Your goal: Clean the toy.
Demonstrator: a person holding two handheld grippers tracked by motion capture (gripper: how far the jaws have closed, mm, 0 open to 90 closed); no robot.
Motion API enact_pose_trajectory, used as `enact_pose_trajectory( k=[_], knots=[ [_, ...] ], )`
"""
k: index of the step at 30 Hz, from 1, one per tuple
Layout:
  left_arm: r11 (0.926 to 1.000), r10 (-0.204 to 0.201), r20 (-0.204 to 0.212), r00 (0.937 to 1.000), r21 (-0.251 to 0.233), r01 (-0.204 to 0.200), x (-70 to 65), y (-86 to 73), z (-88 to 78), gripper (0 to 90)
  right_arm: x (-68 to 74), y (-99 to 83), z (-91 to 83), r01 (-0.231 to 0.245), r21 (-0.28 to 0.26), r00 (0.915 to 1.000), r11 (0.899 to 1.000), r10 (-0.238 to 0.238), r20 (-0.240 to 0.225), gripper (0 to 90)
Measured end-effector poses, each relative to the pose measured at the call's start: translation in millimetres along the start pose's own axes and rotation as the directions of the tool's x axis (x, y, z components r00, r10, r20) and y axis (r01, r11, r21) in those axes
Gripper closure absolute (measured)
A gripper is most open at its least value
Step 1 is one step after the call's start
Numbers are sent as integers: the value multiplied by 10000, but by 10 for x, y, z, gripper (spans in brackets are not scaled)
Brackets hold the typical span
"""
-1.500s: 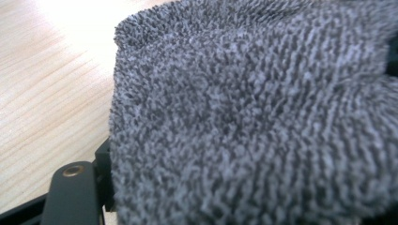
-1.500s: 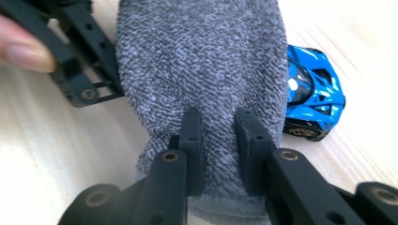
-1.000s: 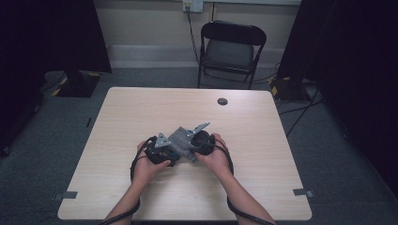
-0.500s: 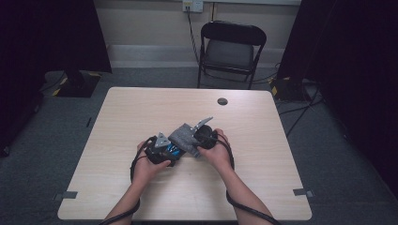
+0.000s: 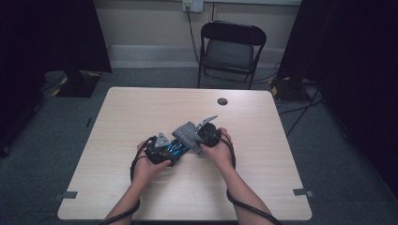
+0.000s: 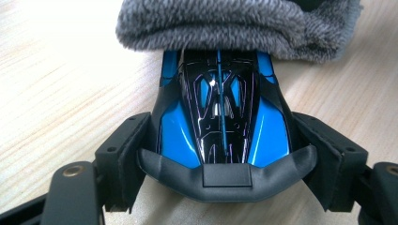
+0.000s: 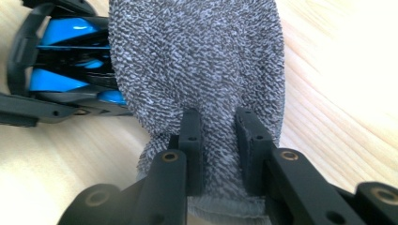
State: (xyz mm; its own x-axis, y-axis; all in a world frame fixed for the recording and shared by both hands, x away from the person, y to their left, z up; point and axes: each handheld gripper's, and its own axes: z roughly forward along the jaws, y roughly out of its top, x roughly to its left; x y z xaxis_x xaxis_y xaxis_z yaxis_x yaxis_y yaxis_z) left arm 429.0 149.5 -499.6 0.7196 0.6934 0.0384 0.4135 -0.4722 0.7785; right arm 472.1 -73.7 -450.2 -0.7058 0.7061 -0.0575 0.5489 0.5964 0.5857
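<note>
A blue and black toy car [image 6: 178,136] lies on the wooden table [image 5: 141,108], and my left gripper [image 6: 223,136] is shut on it, a pad pressing each flank. Draped over the car's far end is a grey fuzzy cloth [image 6: 234,23]. My right gripper [image 7: 219,126] is shut on that cloth [image 7: 197,61], pinching a fold between its narrow jaws, with the car [image 7: 61,79] to the left beneath it. In the high view the left gripper [image 5: 166,151], the car [image 5: 178,149], the cloth [image 5: 187,132] and the right gripper [image 5: 201,139] meet at the table's middle.
A small black round object [image 5: 222,101] sits near the table's far edge. A black folding chair [image 5: 232,47] stands beyond that edge. Cables loop from both grippers back along the person's forearms.
The right gripper and the grey cloth have shifted slightly toward the far right, along the car. The left gripper and the car have stayed put.
</note>
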Motion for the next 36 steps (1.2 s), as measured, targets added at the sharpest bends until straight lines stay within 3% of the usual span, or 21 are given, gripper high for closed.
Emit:
enact_pose_trajectory(
  k=[11, 23, 31, 36],
  knots=[
    [10000, -33, 42, 10000, -9, 33, 1, -1, 2, 244, -147, -117, 1, -445, 55, 9989, 9990, 444, 128, 744],
    [10000, -33, 39, 10000, -10, 33, 0, -1, 1, 244, -254, -211, -43, -428, 215, 9986, 9989, 421, 324, 744],
    [10000, -29, 36, 10000, -7, 29, 1, -1, 1, 244, -428, -371, -163, -1043, -198, 9931, 9943, 1052, 512, 741],
    [10000, -35, 21, 10000, 2, 35, -1, 0, 0, 244, -447, -413, -281, -1001, -618, 9939, 9931, 1028, 412, 741]
  ],
)
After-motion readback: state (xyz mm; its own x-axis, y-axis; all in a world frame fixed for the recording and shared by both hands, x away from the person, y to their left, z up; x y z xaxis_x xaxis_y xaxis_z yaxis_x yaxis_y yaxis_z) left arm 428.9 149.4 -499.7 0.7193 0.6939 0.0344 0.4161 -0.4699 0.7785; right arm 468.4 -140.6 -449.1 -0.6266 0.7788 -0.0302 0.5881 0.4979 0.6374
